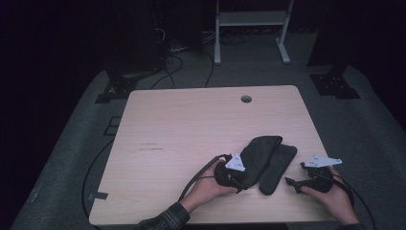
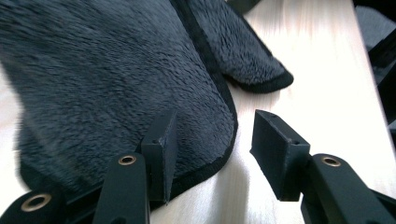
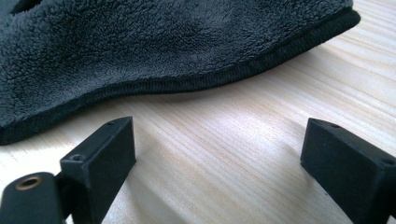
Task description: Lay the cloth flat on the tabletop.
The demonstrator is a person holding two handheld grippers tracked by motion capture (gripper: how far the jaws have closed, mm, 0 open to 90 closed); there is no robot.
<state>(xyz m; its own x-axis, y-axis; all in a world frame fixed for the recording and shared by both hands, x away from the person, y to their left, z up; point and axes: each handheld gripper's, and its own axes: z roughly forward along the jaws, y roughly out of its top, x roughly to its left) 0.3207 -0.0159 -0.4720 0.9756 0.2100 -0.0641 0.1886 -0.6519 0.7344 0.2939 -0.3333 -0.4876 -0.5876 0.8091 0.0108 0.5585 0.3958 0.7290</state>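
Dark fleecy cloth [image 1: 266,160] sits folded at the desk's [image 1: 191,124] near right, both jaws spread: I'd slide the left hand-held gripper [image 2: 210,154] around its hem, keeping the right hand-held gripper [image 3: 219,158] just beside the edge.

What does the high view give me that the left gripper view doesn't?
High view alone: the whole table with its cable hole, both hands, the right gripper, and the dark cloth lying as two overlapping folds. Left gripper view alone: the cloth's plush nap and stitched hem, and one jaw overlapping that hem with the jaws apart. Both: the cloth, the light wood tabletop, and the left gripper.
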